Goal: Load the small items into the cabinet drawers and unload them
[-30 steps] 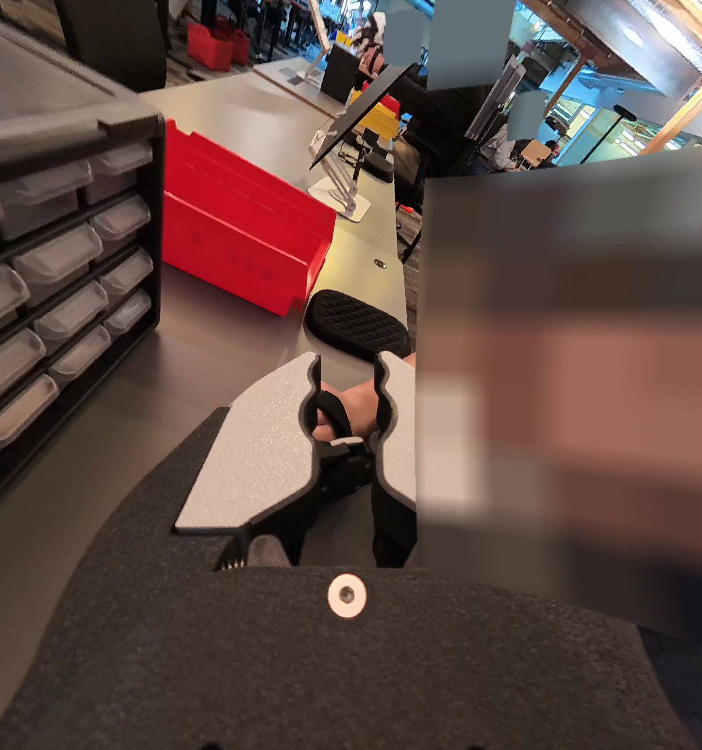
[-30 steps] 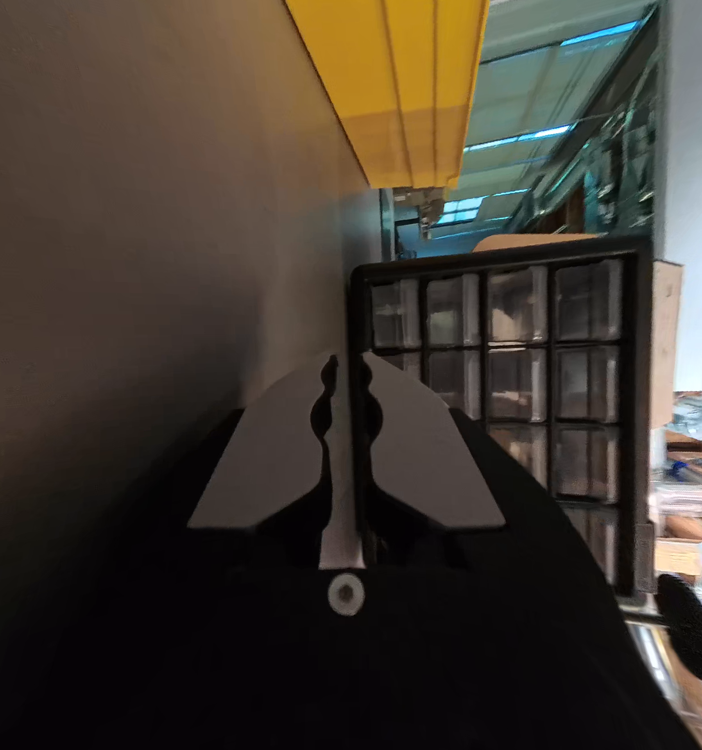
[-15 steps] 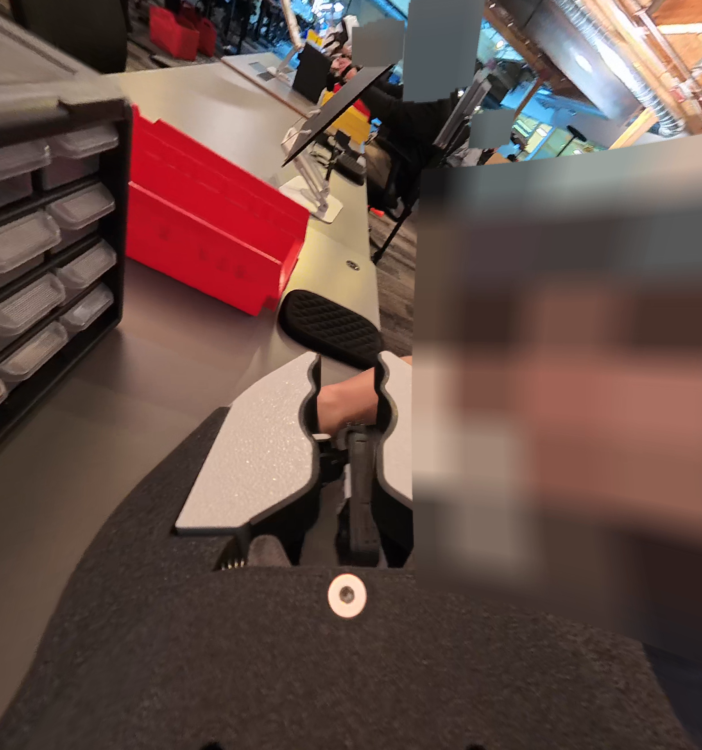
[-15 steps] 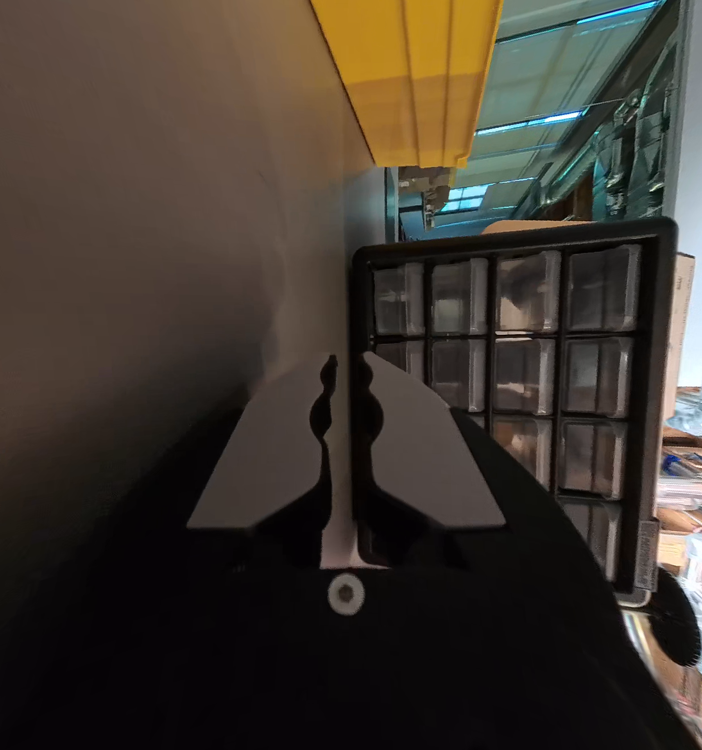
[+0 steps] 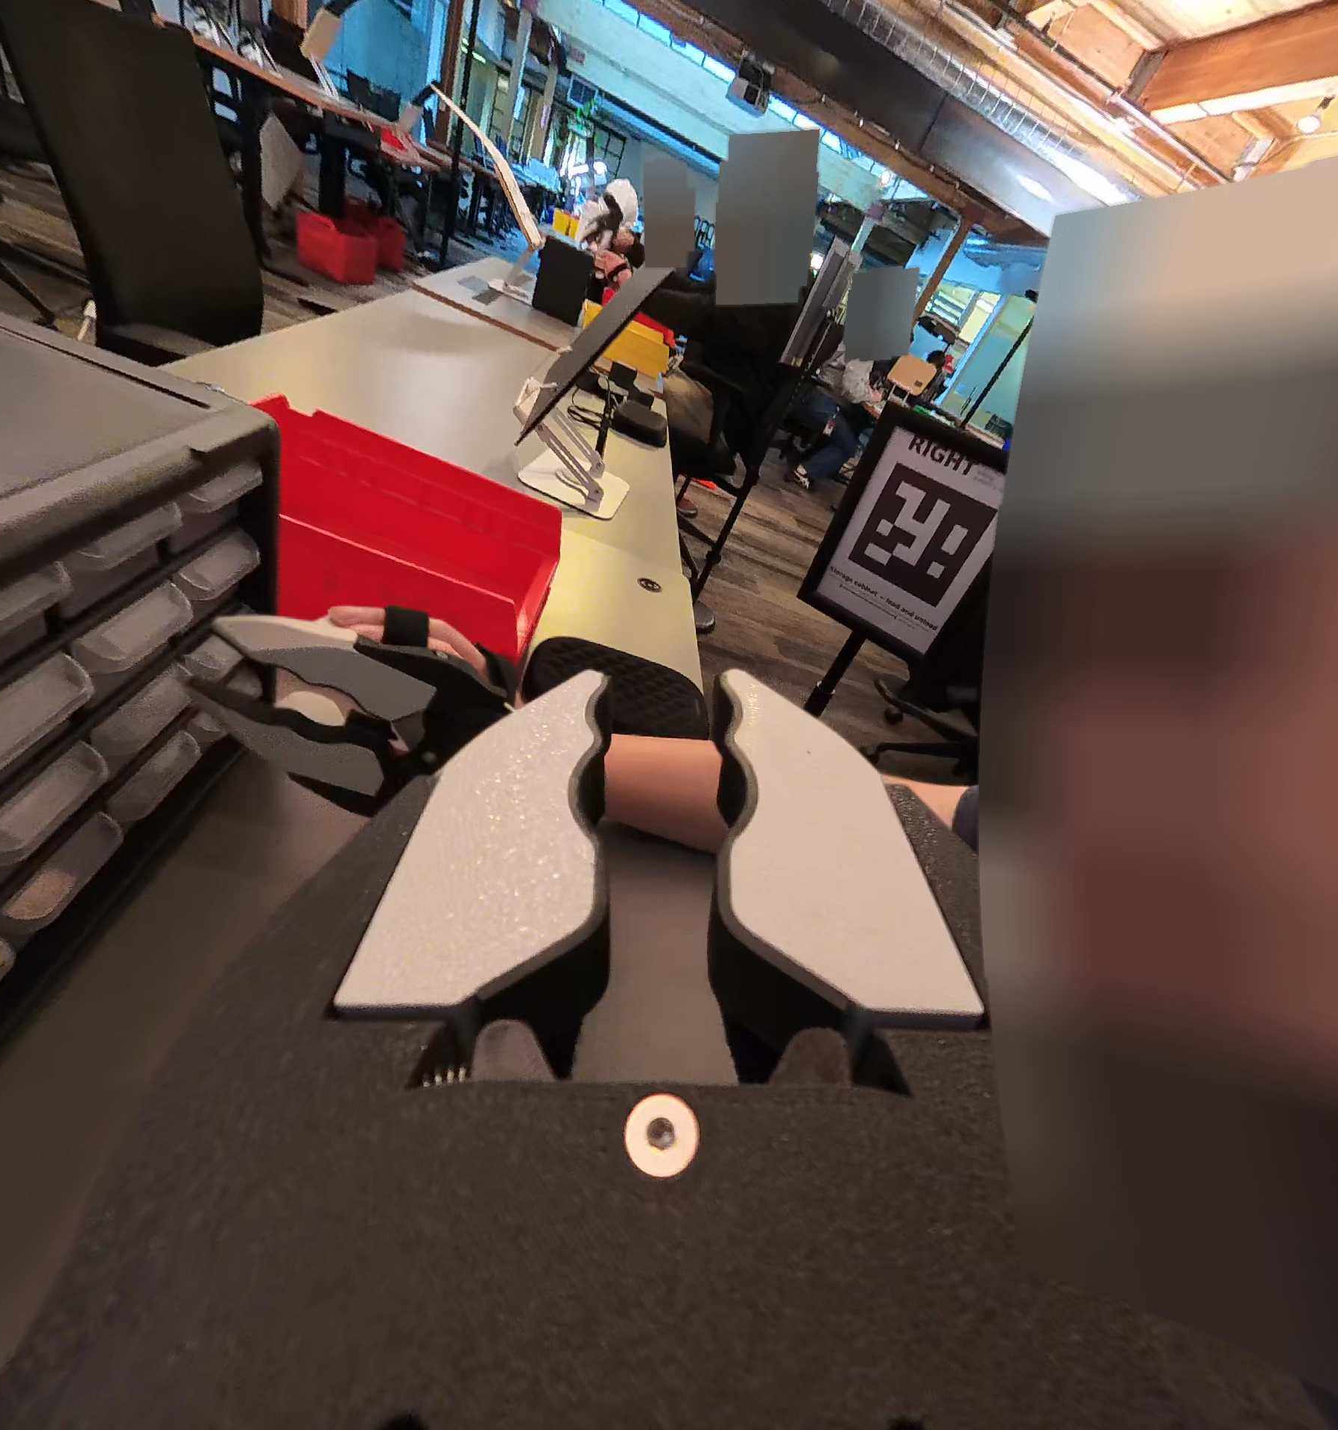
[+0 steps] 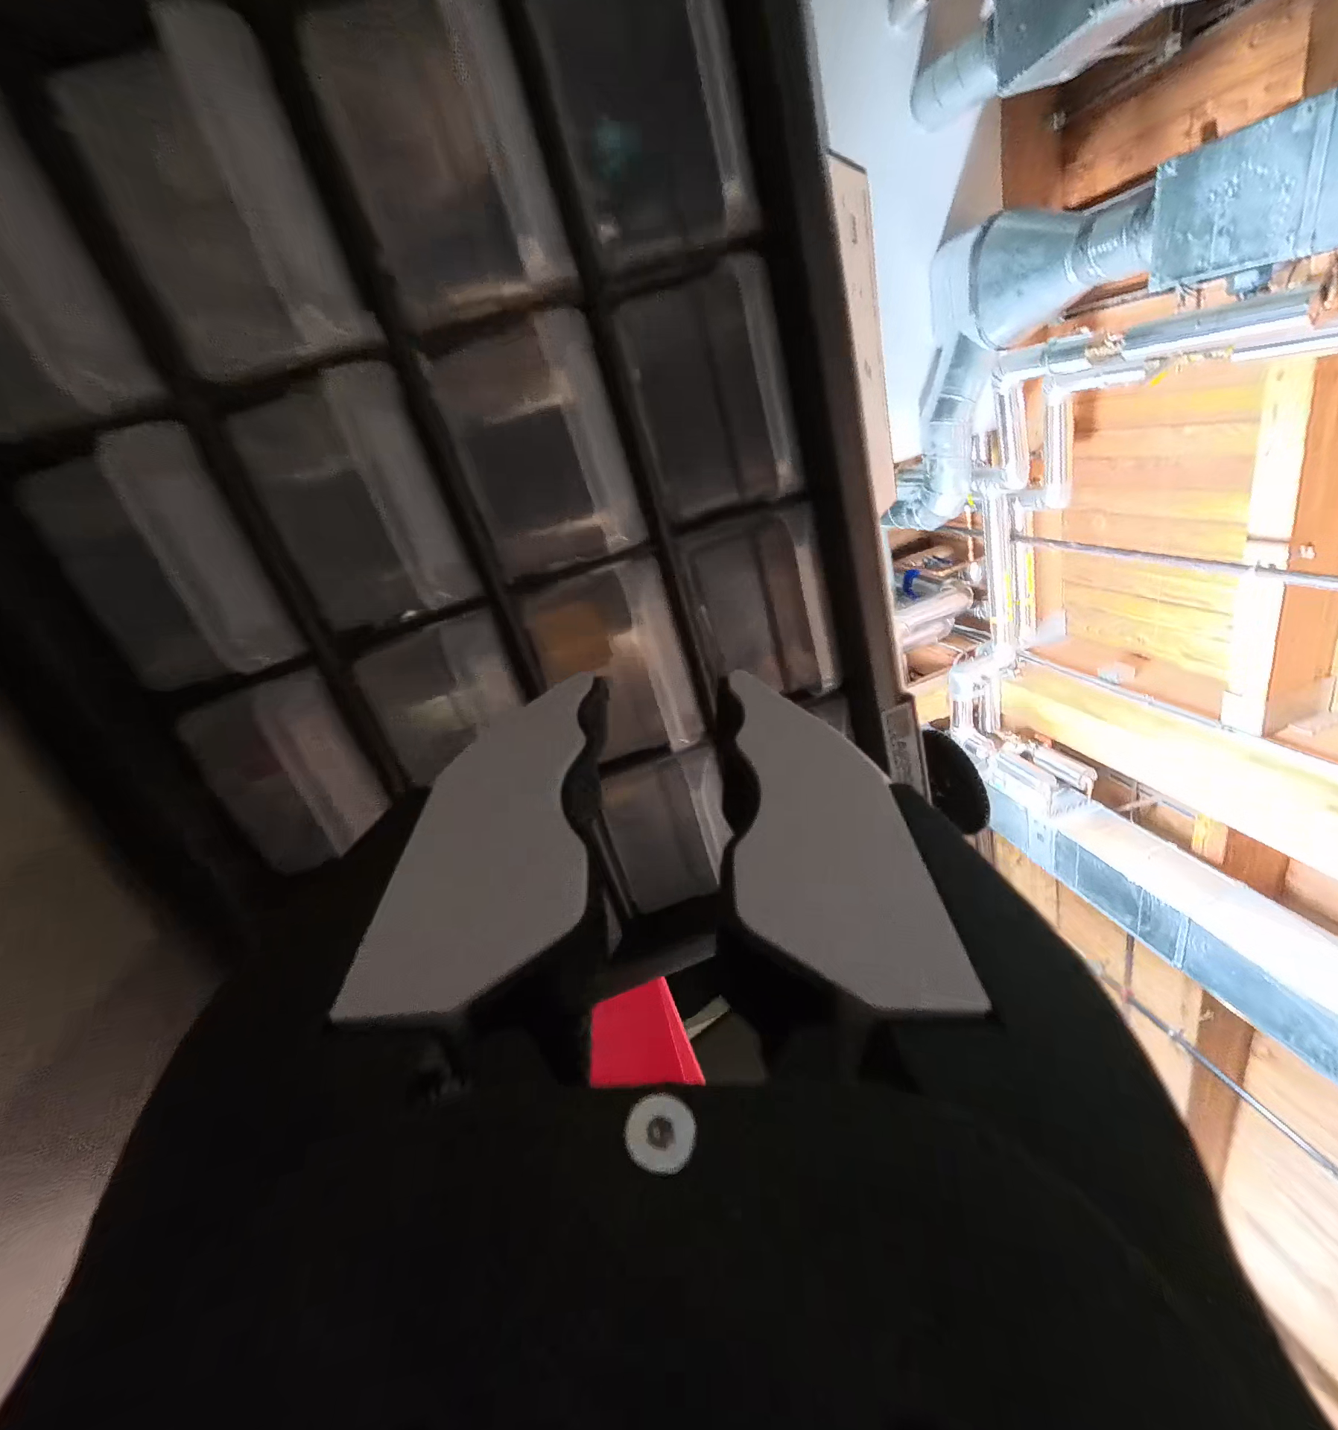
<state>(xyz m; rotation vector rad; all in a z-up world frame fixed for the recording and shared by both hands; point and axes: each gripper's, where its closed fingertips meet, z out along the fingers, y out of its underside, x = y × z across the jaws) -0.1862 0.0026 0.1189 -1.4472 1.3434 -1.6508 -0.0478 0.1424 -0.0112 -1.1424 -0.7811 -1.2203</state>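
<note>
The right tool [image 6: 658, 696] is released, its tips close to the cabinet [image 6: 387, 402] drawers. The left tool [image 5: 660, 689], also released and empty, hangs over the bench [image 5: 147, 952] beside the cabinet.

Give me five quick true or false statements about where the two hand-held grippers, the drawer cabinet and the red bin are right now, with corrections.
1. The left hand-held gripper is open. True.
2. The left hand-held gripper holds a small item. False: nothing is between its fingers.
3. The right hand-held gripper is open, close to the cabinet drawers. True.
4. The red bin sits on top of the cabinet. False: it stands on the table beside the cabinet.
5. One drawer is pulled fully out. False: none appears pulled out.
</note>
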